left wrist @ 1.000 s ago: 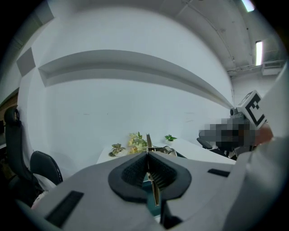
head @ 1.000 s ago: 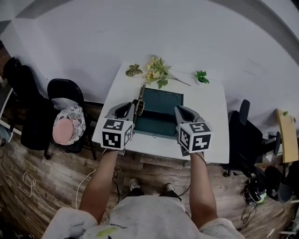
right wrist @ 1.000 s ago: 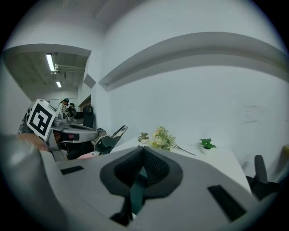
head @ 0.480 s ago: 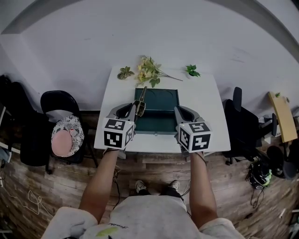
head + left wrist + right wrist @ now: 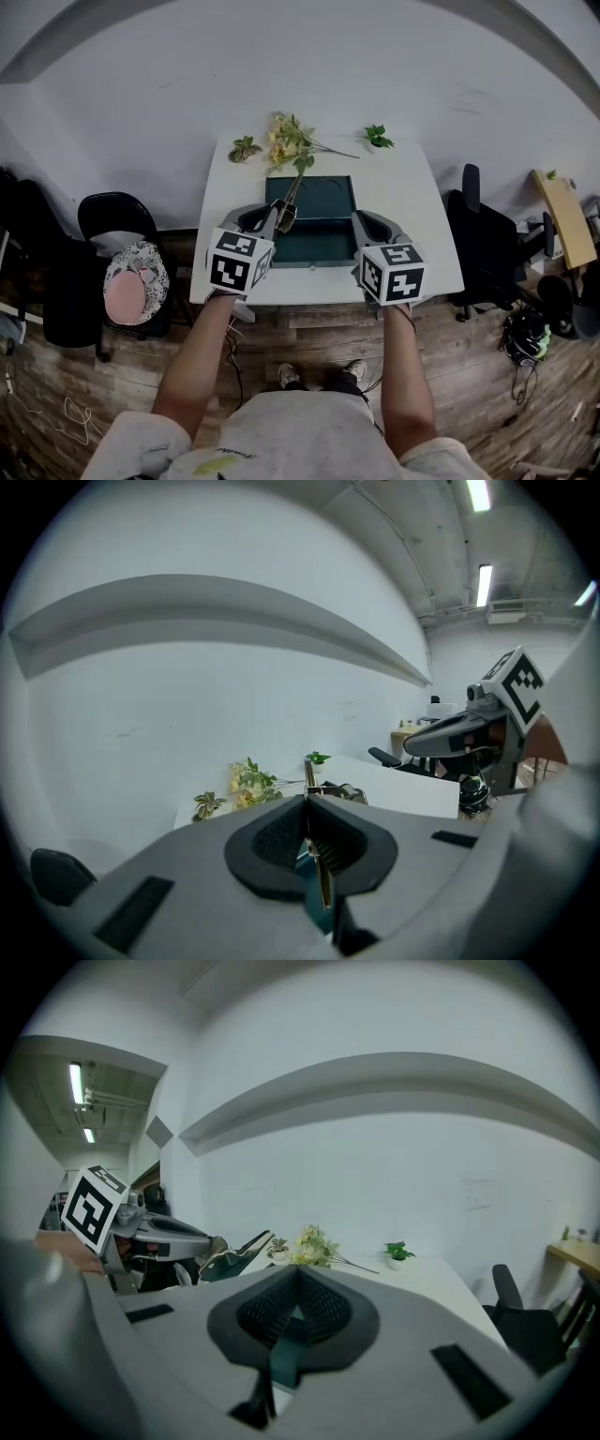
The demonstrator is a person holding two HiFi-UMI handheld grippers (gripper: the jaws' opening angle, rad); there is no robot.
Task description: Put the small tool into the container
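A dark green shallow container (image 5: 323, 202) lies open on the white table (image 5: 422, 253). My left gripper (image 5: 272, 217) hangs over the container's left edge, shut on a small slim metal tool (image 5: 287, 200) that sticks out forward past the jaws. In the left gripper view the tool (image 5: 309, 778) runs as a thin brass strip between the closed pads of the left gripper (image 5: 307, 803). My right gripper (image 5: 361, 220) hovers over the container's right front part, shut with nothing in it; in the right gripper view its pads (image 5: 319, 1309) meet at the right gripper (image 5: 298, 1271).
Yellow artificial flowers (image 5: 286, 142) and two small green plants (image 5: 377, 138), (image 5: 244, 148) sit along the table's far edge by the wall. Black chairs (image 5: 117, 216) and a pink-cushioned seat (image 5: 131, 281) stand at the left, an office chair (image 5: 483, 239) at the right.
The head view has drifted, so the table sits a little further up and to the right. The left gripper with the tool has edged slightly toward the container; the right gripper has kept its place.
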